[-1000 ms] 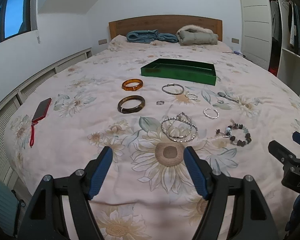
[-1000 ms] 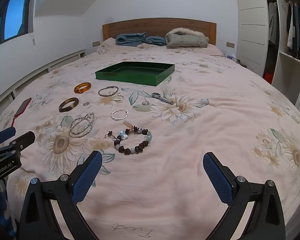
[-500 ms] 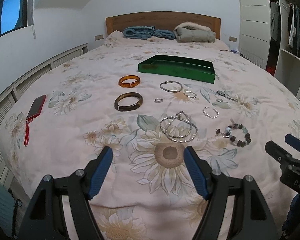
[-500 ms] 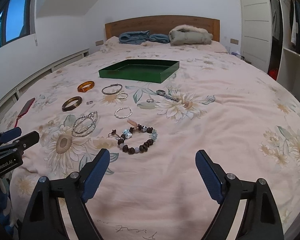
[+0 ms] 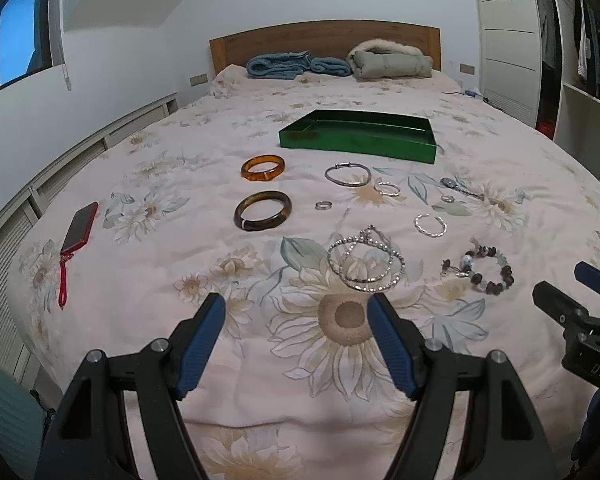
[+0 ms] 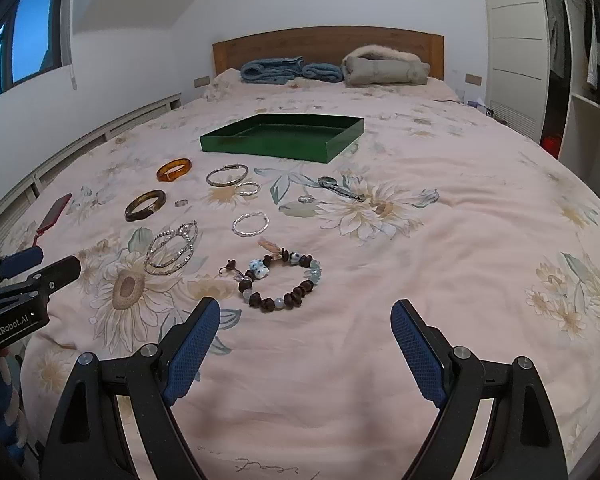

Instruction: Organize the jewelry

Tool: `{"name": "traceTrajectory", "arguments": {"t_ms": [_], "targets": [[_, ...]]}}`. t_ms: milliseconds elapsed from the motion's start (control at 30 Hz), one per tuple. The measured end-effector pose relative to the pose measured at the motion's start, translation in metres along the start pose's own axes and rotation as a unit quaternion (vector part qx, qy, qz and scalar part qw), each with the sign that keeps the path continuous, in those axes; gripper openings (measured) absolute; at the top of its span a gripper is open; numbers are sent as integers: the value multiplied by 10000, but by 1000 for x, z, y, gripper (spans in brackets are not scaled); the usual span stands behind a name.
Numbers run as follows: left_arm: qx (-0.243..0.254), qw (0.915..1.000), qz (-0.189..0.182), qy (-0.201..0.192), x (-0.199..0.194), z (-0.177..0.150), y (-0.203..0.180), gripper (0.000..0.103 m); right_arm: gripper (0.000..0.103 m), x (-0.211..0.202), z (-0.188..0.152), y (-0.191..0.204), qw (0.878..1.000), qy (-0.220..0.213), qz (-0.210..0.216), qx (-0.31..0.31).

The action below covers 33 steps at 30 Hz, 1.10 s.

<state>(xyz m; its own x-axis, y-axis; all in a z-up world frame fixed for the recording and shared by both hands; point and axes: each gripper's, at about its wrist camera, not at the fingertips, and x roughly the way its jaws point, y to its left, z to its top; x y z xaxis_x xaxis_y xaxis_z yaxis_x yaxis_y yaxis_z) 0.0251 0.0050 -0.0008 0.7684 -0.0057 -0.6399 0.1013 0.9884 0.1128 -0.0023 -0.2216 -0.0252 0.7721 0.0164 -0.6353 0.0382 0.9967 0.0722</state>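
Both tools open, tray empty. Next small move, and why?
Probably ease the right tool forward and down over the beaded bracelet. Its jaws have just narrowed a little with nothing between them, and that bracelet lies straight ahead, the nearest piece. The green tray holds nothing visible, and all the jewelry lies on the bedspread.

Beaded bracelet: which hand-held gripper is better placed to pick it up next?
Probably the right hand-held gripper: the beaded bracelet lies just ahead of its open jaws, whereas from the left hand-held gripper it sits off to the right.

Bracelets and rings on the bed, before the tray; phone far left.
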Motion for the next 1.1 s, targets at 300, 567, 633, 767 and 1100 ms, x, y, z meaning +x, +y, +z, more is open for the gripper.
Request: {"name": "traceTrajectory", "arguments": {"t_ms": [300,567,633,767,1100], "targets": [[-35,10000,-53,38,1,1,3,72,86,5,2,11,9999,64,58,-98],[-89,9998,-132,89,6,1,9,72,86,8,5,17,9998,99,99,-171],[-80,9998,-132,87,6,1,9,72,86,9,6,18,9997,96,108,-181],[-89,9998,-130,97,6,1,10,72,86,11,7,18,9997,106,133,-182],[-84,9994,-241,222,18,6,5,71,86,20,11,17,9995,171,199,-173]]}}
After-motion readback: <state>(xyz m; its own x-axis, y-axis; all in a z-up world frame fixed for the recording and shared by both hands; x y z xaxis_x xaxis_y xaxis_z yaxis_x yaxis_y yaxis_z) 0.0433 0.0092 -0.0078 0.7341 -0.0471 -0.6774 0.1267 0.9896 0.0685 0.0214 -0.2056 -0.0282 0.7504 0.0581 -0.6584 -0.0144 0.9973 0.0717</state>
